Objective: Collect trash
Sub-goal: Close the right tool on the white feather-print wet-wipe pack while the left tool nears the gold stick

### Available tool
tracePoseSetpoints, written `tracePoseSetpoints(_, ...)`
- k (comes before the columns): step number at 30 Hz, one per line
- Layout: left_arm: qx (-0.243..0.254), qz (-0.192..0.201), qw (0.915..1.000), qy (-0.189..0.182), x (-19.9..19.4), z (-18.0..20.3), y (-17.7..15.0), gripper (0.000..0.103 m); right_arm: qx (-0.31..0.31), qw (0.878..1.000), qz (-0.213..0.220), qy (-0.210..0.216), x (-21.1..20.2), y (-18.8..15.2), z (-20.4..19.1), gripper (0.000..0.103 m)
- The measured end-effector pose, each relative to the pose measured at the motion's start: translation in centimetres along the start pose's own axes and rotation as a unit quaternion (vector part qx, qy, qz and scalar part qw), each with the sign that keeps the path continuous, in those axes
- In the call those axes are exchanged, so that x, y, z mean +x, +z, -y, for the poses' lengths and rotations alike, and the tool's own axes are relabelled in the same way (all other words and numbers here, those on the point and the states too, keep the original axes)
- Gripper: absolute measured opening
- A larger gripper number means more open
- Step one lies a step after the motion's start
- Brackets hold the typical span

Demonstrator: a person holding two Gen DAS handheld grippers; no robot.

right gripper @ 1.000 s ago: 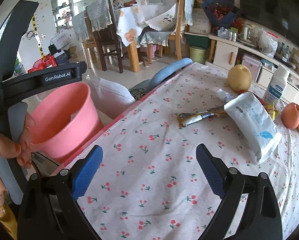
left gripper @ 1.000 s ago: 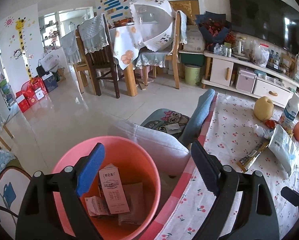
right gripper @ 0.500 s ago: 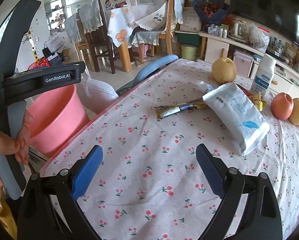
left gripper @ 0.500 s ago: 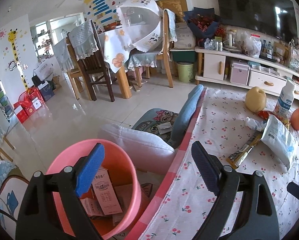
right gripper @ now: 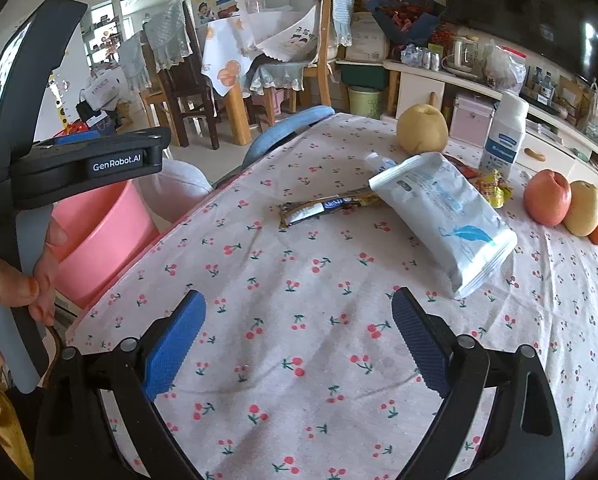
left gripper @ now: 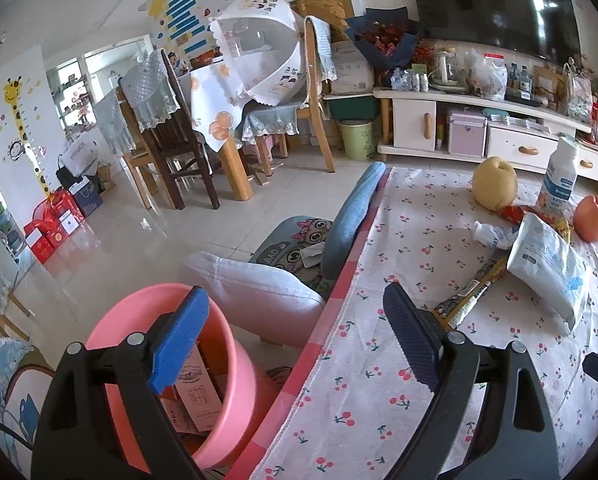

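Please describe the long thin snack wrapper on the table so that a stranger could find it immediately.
Look at the table with the cherry-print cloth. Near its middle lies a large white pouch with a blue feather. The long thin wrapper lies flat with one end at the pouch; it alone is narrow, dark brown and gold, with a white label.

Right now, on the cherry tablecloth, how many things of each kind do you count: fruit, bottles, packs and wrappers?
yellow fruit: 2
red apple: 1
white bottle: 1
large white pack: 1
long snack wrapper: 1
Total: 6
Not counted: the small crumpled wrappers behind the pack, too tangled to tell apart.
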State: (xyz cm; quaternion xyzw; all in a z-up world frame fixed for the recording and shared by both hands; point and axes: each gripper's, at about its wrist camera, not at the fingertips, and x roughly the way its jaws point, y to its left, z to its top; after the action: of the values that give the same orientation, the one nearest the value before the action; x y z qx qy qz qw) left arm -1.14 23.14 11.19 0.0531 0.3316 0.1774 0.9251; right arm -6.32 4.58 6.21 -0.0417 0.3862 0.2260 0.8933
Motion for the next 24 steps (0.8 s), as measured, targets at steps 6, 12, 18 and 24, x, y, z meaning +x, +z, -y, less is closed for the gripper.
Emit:
tracePoseSetpoints(6,0.015,0.001,0.9999,-0.004,-0.2,1.3,0.0,0.090,0.009,1.000,0.003,-0.002,-0.3,-0.2,1.3,0.093)
tracePoseSetpoints(12,0.029,0.001,0.9995,-0.007,-0.2,2.6,0.0,0.090,0.020,1.000,0.005,-0.004,-0.4,-0.4,2.4,0.093)
tracePoseSetpoints(18,0.043,0.001,0.9991,-0.009,-0.1,3.9,-0.1,0.090,0.030,0.999,0.006,-0.006,-0.4,-0.5,3.7,0.093)
tracePoseSetpoints(24,0.056,0.000,0.9984,-0.011,-0.1,5.0,-0.2,0.090,0.042,0.999,0.009,-0.011,-0.5,-0.5,5.3,0.093)
